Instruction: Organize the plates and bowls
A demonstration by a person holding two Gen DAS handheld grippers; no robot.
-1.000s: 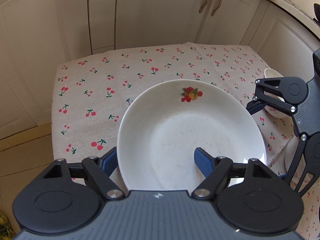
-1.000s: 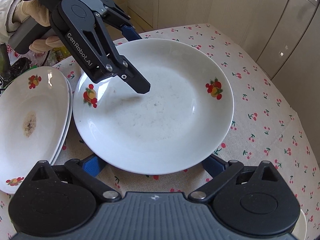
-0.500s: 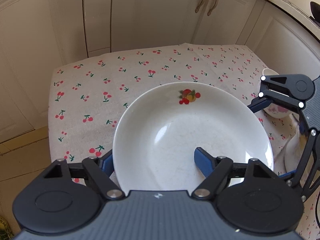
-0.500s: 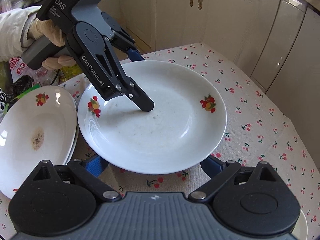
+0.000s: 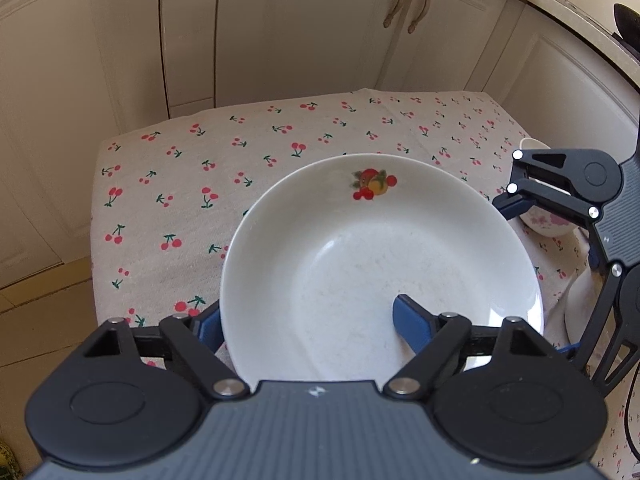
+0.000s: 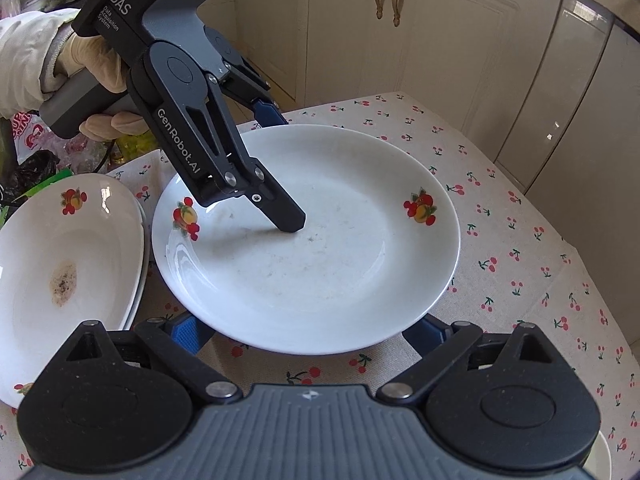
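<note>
The left gripper (image 6: 288, 178), held by a gloved hand (image 6: 102, 76), straddles the rim of the plate (image 6: 320, 260): one finger inside the dish, the other outside. Its jaws have just been opening and no longer pinch the rim. To its left lies a stack (image 6: 60, 264) of plates, the top one stained. The plate sits on the cherry cloth (image 6: 540, 240). The right gripper (image 6: 308, 330) stands wide open, the plate's edge between its fingers, untouched. Beyond it sits a small bowl (image 5: 548, 226).
</note>
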